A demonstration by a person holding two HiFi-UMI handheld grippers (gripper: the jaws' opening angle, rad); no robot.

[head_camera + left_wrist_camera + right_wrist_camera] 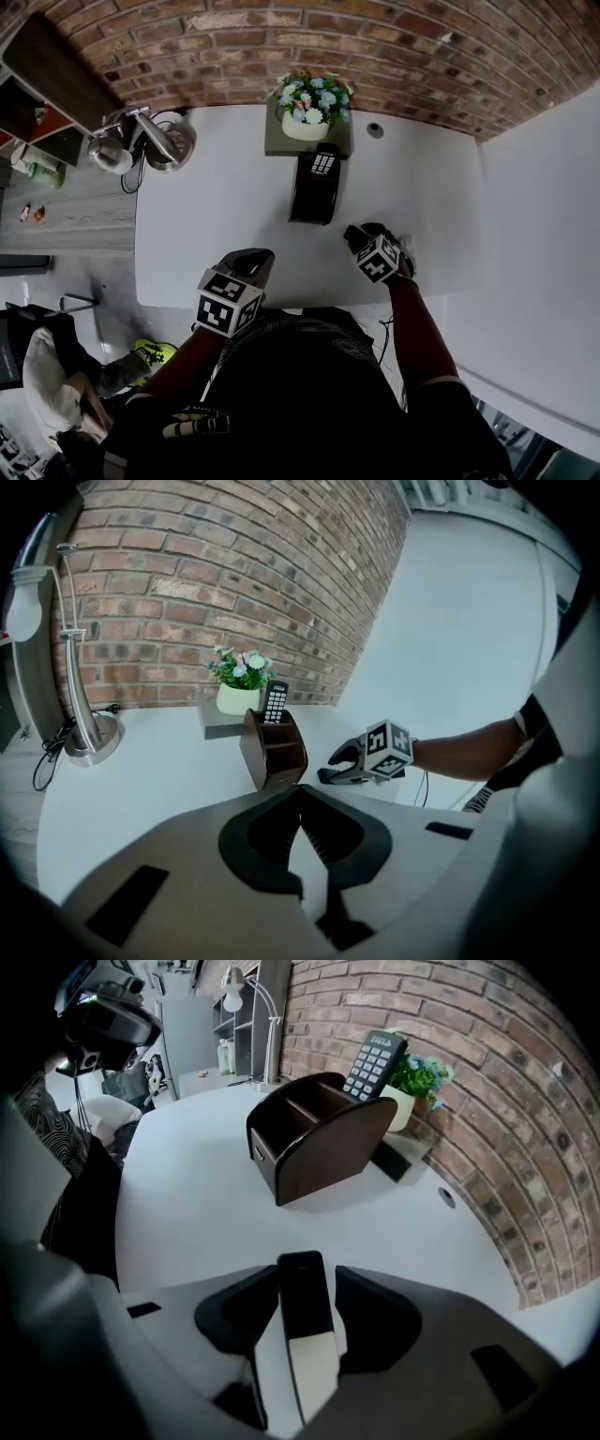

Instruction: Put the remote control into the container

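A dark brown container [312, 195] stands mid-table, with a black keypad remote [323, 162] upright in its far compartment. Both also show in the left gripper view, container [272, 757] and remote [275, 702]. My right gripper [307, 1277] points steeply down at the white table, this side of the container [323, 1143]. A slim black-and-white remote [302, 1312] lies between its jaws, with thin gaps on both sides, so the gripper is open. In the head view the right gripper [359, 232] is near the table's front right. My left gripper [302, 794] is shut and empty at the front edge [253, 262].
A flower pot [307, 108] on a grey block stands behind the container against the brick wall. A desk lamp [155, 141] with its cable occupies the table's far left corner. A cable hole [375, 129] lies at the far right. The table's front edge runs just under both grippers.
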